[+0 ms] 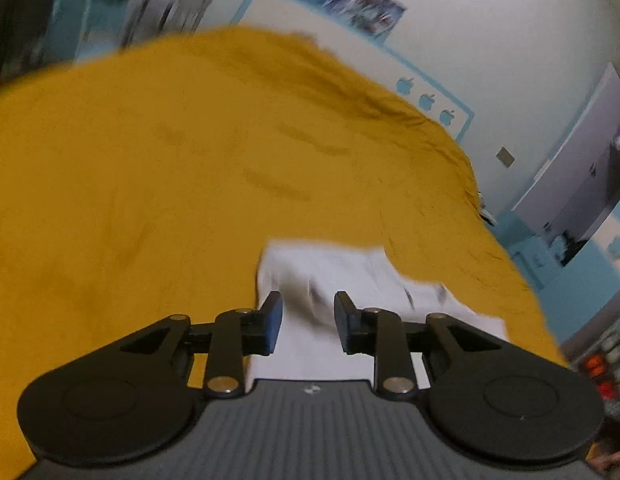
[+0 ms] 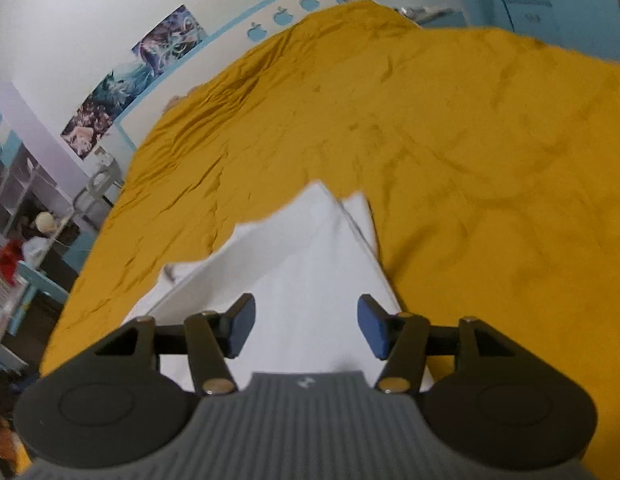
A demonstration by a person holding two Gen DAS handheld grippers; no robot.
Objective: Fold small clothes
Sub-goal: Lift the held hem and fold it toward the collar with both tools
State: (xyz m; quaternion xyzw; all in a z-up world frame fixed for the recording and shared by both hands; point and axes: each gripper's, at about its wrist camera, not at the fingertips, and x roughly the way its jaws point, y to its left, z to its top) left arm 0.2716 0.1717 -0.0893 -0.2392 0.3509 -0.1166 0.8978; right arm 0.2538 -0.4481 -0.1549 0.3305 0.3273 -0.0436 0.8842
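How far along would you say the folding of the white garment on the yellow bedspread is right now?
Done: the white garment lies on the yellow bedspread with layers already folded over. In hand: nothing; the left tool and right tool stand open above it, pads clear of the cloth. Left: probably further folds or tidying; I cannot tell how many.

Both views are taken from the wrists, angled down and close over the yellow bedspread (image 1: 150, 180); the white garment (image 2: 310, 260) is shared by both.

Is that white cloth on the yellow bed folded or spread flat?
Folded: the white cloth shows stacked layers, with a doubled edge running to its far corner on the yellow bedspread.
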